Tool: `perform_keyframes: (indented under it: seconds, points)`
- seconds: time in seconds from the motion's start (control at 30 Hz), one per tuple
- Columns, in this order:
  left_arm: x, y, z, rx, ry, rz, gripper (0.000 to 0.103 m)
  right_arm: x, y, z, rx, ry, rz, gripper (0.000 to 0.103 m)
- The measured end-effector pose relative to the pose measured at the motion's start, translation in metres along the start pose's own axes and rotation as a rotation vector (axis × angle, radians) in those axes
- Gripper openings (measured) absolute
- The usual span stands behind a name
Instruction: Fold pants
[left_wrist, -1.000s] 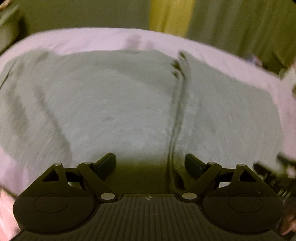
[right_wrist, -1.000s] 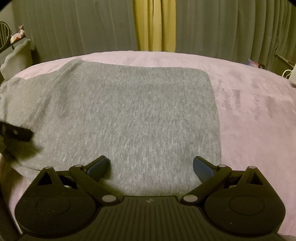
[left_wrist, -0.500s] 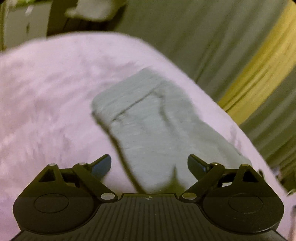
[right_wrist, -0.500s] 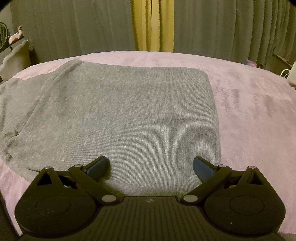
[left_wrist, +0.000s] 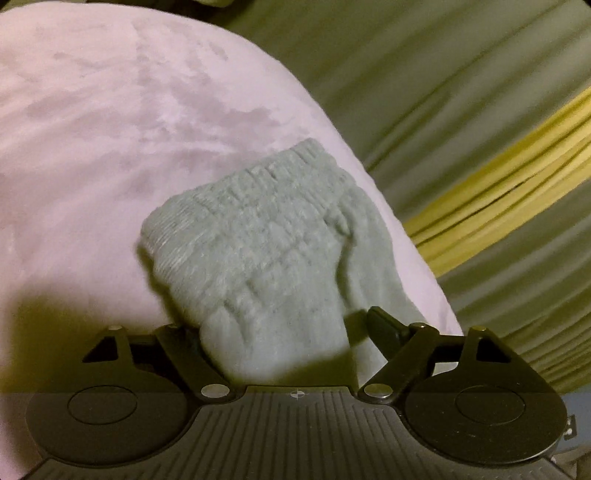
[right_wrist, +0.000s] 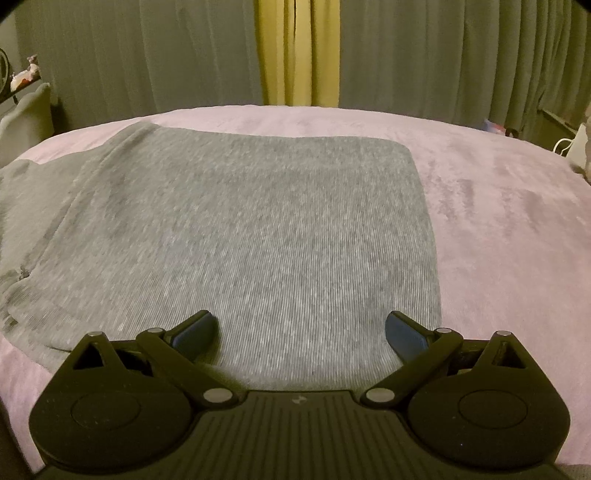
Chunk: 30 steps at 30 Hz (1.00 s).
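Left wrist view showed the left gripper (left_wrist: 284, 332) tilted over a pink bed cover (left_wrist: 110, 122), with the ribbed, gathered waistband end of the grey pants (left_wrist: 266, 251) reaching in between its jaws. The jaws stood wide apart: the right-hand finger was clear to see beside the cloth, with a dark gap between them, while the left-hand finger was mostly hidden behind the bunched fabric. Whether either finger touched the cloth could not be told. The waistband lay near the far edge of the bed, close to where the grey-green curtains (left_wrist: 424, 74) and a yellow curtain strip (left_wrist: 517, 177) hung behind. That picture was somewhat blurred.

Right wrist view showed the right gripper (right_wrist: 301, 328) held low over the pants (right_wrist: 258, 229), which lay spread flat on the bed cover (right_wrist: 517, 221) as a broad grey panel with a straight right edge and a rounded far-right corner. Its jaws were wide apart, both blue-padded fingertips (right_wrist: 195, 330) over the near part of the cloth and gripping nothing. At the left side the fabric was layered and rumpled, with a fold ridge running toward the far-left corner. Beyond the bed hung the same grey-green curtains (right_wrist: 443, 55) and yellow strip (right_wrist: 295, 51).
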<state>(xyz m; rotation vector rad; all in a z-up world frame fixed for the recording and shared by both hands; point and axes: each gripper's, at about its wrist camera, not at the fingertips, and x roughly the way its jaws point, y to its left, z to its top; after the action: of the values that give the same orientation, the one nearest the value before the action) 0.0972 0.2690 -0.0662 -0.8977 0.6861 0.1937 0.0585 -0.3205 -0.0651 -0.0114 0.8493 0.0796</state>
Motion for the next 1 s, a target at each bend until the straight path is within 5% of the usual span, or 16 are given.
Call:
perform_keyframes:
  seconds: [0.13,0.2,0.23,0.33,0.47,0.63,0.73,0.87,1.0]
  points:
    - [0.000,-0.005,0.003,-0.008,0.006,-0.006,0.087,0.001,0.001,-0.001,0.003,-0.011,-0.006,0.099]
    - [-0.006,-0.005,0.007,-0.016,-0.009,-0.062,0.067,0.002,0.002,-0.001,0.004,-0.017,-0.009,0.099]
    - [-0.005,-0.006,0.007,-0.008,-0.005,-0.071,0.040,0.002,0.002,-0.001,0.001,-0.017,-0.013,0.099]
    - [-0.005,-0.008,0.005,0.018,0.012,-0.056,0.039,0.002,0.002,-0.002,0.001,-0.021,-0.015,0.099]
    - [0.004,-0.003,0.002,-0.028,0.020,-0.018,0.054,0.002,0.003,-0.002,0.001,-0.026,-0.018,0.099]
    - [0.006,-0.012,0.002,0.030,0.022,0.024,0.036,-0.001,0.008,0.003,0.006,-0.009,-0.043,0.099]
    - [0.005,-0.011,0.008,0.027,0.033,0.018,0.027,-0.009,0.018,0.009,0.008,-0.037,-0.031,0.088]
    - [-0.004,-0.024,0.010,0.086,0.018,0.029,0.022,-0.013,0.039,0.016,0.010,-0.060,0.073,0.043]
    - [-0.015,-0.039,0.012,0.114,0.003,0.031,0.021,-0.007,0.069,0.022,0.027,-0.046,0.200,0.039]
